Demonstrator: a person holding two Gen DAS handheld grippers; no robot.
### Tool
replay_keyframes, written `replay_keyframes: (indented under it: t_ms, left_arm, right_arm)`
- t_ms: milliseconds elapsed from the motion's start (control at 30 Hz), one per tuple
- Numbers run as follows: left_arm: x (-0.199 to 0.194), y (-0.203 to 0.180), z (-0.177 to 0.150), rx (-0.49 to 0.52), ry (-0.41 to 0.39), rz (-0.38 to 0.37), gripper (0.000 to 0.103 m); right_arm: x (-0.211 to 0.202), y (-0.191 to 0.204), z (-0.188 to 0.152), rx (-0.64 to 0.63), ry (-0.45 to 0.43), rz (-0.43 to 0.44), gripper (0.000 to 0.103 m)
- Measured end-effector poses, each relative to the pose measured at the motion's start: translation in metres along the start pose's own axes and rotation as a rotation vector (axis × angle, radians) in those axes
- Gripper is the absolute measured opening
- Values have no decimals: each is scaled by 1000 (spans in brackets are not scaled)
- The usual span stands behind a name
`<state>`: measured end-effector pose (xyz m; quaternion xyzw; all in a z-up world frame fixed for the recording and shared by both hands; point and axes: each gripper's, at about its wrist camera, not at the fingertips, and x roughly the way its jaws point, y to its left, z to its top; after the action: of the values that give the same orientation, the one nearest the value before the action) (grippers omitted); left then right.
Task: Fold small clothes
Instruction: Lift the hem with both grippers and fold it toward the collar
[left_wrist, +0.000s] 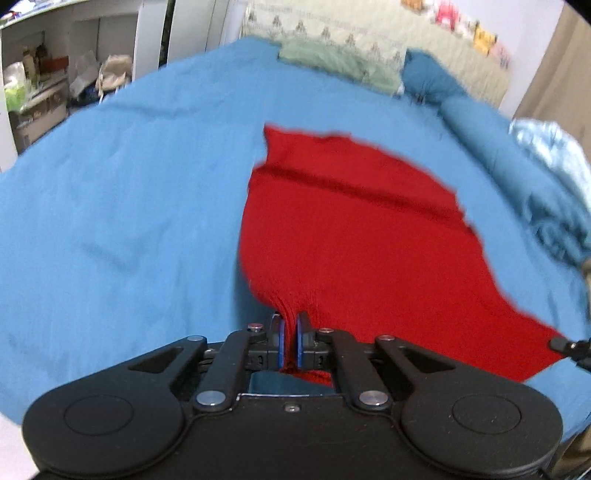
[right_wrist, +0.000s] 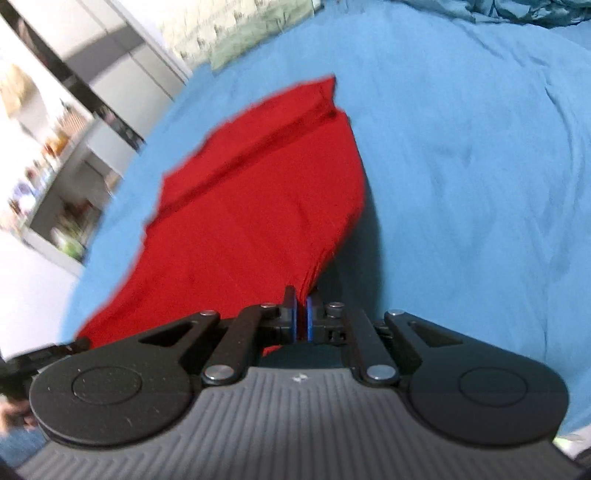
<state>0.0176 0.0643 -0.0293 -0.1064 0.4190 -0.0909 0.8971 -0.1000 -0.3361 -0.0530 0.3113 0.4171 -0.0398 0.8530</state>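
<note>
The red garment (left_wrist: 351, 236) is pinched at its near edge by both tools: the left hand-held gripper (left_wrist: 290, 334) and right hand-held gripper (right_wrist: 303, 314) each clamp a bunched corner, the rest trailing onto the blue bedsheet (left_wrist: 110, 221). Thin knit could slip free if the two pull unevenly, skewing the fold.

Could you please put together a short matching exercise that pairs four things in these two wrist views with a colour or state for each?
Things:
1. red knitted garment
2. bedsheet
3. left gripper
4. pillow

Colour or state:
A. pale green, at the far end of the bed
B. shut on the near edge of the garment
C. blue, spread under everything
D. red, near edge gathered and raised off the bed

Pairs: 1-D, 2-C, 3-B, 4-A
</note>
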Motion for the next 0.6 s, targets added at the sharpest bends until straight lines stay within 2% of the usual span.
replay_keyframes:
  t_ms: [167, 267, 400, 467, 600]
  left_arm:
    - [4, -8, 74, -37, -121, -61, 6]
    - [28, -9, 132, -60, -205, -89, 6]
    - [84, -10, 204, -56, -280, -81, 6]
    - [122, -9, 236, -62, -294, -67, 6]
    - [204, -6, 269, -83, -269, -32, 6]
  right_arm:
    - [-6, 8, 61, 44, -90, 119, 20]
    - [8, 15, 111, 58, -152, 173, 20]
    - [44, 33, 196, 63, -246, 204, 20]
    - [74, 42, 236, 72, -263, 186, 20]
    - [153, 56, 292, 51, -257, 115, 20]
